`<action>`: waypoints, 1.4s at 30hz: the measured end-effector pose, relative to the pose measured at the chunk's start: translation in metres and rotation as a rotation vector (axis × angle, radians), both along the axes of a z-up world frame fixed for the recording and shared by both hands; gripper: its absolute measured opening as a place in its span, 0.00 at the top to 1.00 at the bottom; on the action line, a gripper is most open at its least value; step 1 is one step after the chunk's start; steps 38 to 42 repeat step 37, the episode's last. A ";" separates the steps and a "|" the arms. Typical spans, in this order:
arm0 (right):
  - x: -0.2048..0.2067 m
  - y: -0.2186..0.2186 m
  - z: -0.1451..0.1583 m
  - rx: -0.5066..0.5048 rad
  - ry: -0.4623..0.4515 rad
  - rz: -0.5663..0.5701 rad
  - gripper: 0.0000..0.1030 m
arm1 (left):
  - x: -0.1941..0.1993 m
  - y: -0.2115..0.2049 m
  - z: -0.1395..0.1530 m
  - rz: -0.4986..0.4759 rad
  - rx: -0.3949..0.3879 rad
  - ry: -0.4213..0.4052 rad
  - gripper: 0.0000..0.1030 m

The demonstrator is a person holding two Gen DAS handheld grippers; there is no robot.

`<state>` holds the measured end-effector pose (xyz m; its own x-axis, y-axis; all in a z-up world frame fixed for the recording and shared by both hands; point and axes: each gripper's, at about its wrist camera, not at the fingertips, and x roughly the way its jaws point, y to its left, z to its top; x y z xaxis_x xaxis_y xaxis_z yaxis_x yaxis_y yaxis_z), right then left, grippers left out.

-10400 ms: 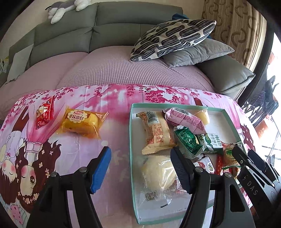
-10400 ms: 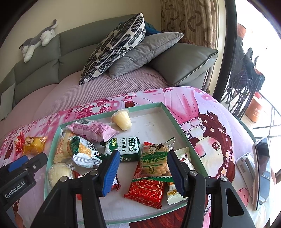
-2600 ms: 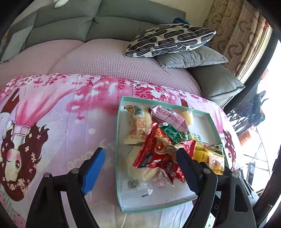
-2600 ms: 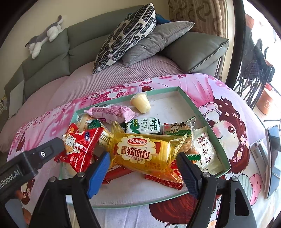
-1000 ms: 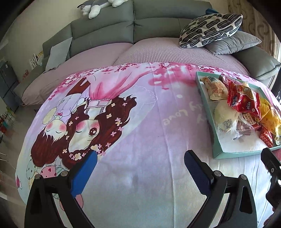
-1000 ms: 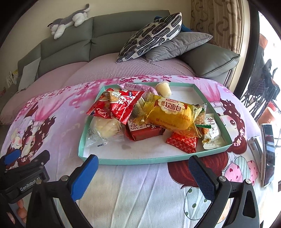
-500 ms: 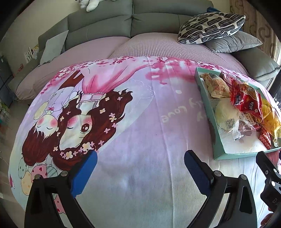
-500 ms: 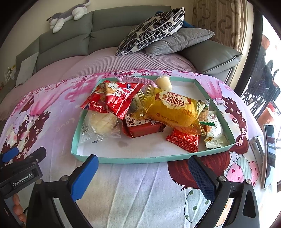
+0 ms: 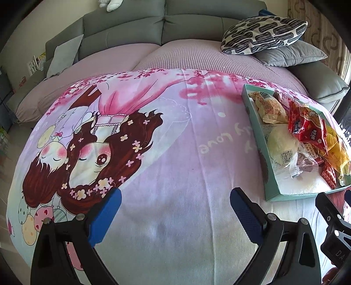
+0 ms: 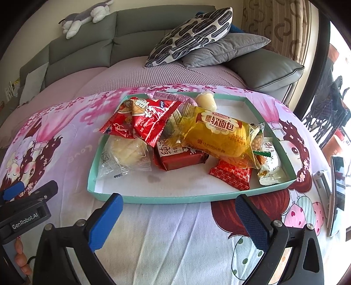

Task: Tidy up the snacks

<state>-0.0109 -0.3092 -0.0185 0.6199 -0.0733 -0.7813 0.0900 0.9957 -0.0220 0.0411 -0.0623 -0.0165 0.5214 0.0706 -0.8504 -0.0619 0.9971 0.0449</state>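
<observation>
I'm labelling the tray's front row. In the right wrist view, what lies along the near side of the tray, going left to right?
Clear-wrapped pale bun → dark red wrapped block → small red patterned packet → pale white packet, all inside the teal tray.

**A living room at home**

A grey upholstered sectional sofa (image 10: 140, 28) fills the upper part of both views, its seat under a mauve waffle-textured cover (image 10: 166, 74). A black-and-white patterned throw pillow (image 10: 193, 32) leans on a plain grey cushion (image 10: 226, 50) at the upper right. A grey-and-white plush cat toy (image 10: 85, 16) lies along the sofa's back at the upper left. A beige patterned curtain (image 10: 274, 24) hangs at the far right beside bright daylight. In front, a pink cartoon-print cloth (image 9: 153, 153) covers a round table.
</observation>
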 end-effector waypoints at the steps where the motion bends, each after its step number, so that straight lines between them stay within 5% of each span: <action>1: 0.000 0.000 0.000 0.000 0.000 0.001 0.00 | 0.000 0.000 0.000 0.001 0.000 0.001 0.04; 42: 0.001 0.002 -0.005 -0.004 0.010 0.000 0.00 | -0.002 0.003 0.002 0.010 -0.026 -0.017 0.04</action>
